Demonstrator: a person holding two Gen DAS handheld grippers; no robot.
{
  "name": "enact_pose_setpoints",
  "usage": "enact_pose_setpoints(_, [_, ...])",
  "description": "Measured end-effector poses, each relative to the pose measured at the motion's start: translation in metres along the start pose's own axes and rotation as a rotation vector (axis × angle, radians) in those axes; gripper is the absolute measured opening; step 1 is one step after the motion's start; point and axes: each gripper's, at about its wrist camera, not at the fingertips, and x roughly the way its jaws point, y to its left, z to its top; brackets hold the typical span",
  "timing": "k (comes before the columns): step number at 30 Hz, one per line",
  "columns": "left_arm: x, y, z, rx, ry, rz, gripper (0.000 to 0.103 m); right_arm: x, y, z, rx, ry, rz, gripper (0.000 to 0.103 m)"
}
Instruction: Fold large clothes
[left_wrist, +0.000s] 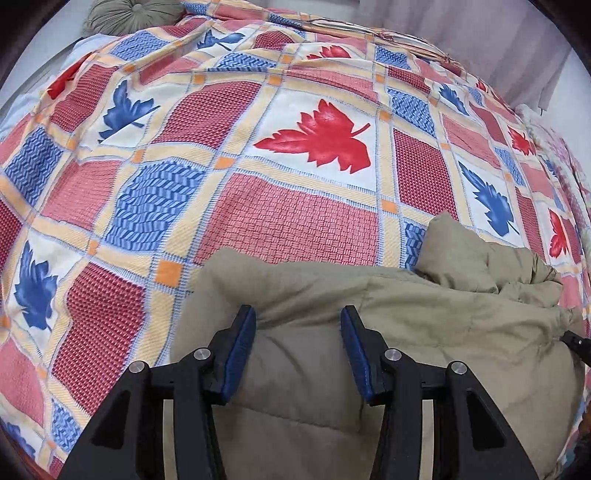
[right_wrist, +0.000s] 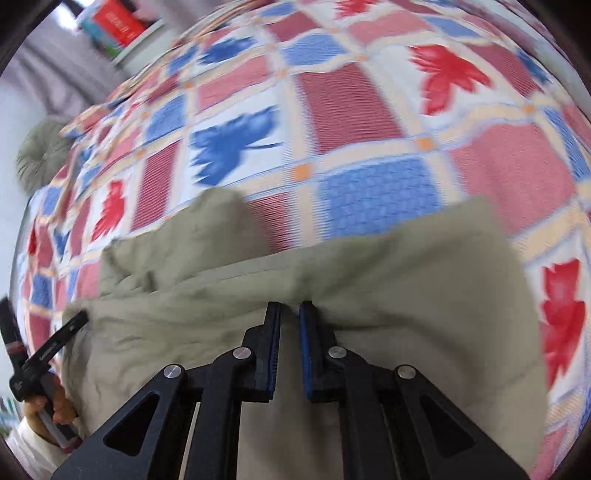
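Left gripper (left_wrist: 298, 317) jaws spread wide over the coat (left_wrist: 369, 314); right gripper (right_wrist: 289, 312) jaws pinch its fold at 6 o'clock on the bedspread (left_wrist: 295, 206)

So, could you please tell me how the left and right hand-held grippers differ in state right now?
The left hand-held gripper stands wide open above the khaki garment, gripping nothing; the right hand-held gripper is nearly closed, pinching a fold of that garment. The left view is sharp, the right view motion-blurred. Both have blue pads and hover over the leaf-patterned bedspread.
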Motion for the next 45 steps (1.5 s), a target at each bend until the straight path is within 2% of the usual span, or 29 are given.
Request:
enact_pose_setpoints(3, [0.009,0.003,-0.012,0.038,0.01,0.04,0.05,-0.02,-0.022,-0.006,0.014,-0.021,-0.043,0.01])
enact_pose_setpoints(5, [0.024,0.001,-0.011,0.026,0.023,0.046,0.051,-0.022,-0.033,-0.009,0.018,-0.028,-0.073,0.01])
enact_pose_setpoints(10, [0.053,-0.009,0.002,0.023,0.019,0.078,0.054,0.011,-0.053,0.007,0.102,-0.004,-0.074,0.009])
enact_pose_setpoints(14, [0.064,-0.012,0.008,0.028,0.006,0.08,0.054,0.035,-0.045,0.02,0.048,-0.012,-0.127,0.009])
enact_pose_setpoints(17, [0.064,-0.012,0.008,0.022,-0.001,0.078,0.055,0.042,-0.045,0.025,0.042,-0.023,-0.131,0.009])
enact_pose_setpoints(21, [0.052,-0.009,0.012,0.014,0.016,0.089,0.055,0.039,-0.041,0.025,0.034,-0.022,-0.154,0.009])
enact_pose_setpoints(27, [0.014,0.003,0.006,0.031,0.001,0.124,0.055,0.012,-0.03,0.018,-0.01,-0.011,-0.187,0.014])
enact_pose_setpoints(34, [-0.018,0.016,-0.017,0.016,0.038,0.125,0.055,-0.029,-0.029,-0.011,0.028,-0.042,-0.145,0.014])
enact_pose_setpoints(41, [-0.034,0.011,-0.051,0.038,0.075,0.122,0.056,-0.057,-0.015,-0.052,0.04,-0.039,-0.104,0.014])
enact_pose_setpoints(43, [-0.034,0.012,-0.059,0.033,0.085,0.129,0.092,-0.06,-0.011,-0.062,0.037,-0.035,-0.097,0.014])
enact_pose_setpoints(45, [-0.034,0.014,-0.066,0.025,0.089,0.131,0.094,-0.062,-0.007,-0.073,0.034,-0.024,-0.092,0.014])
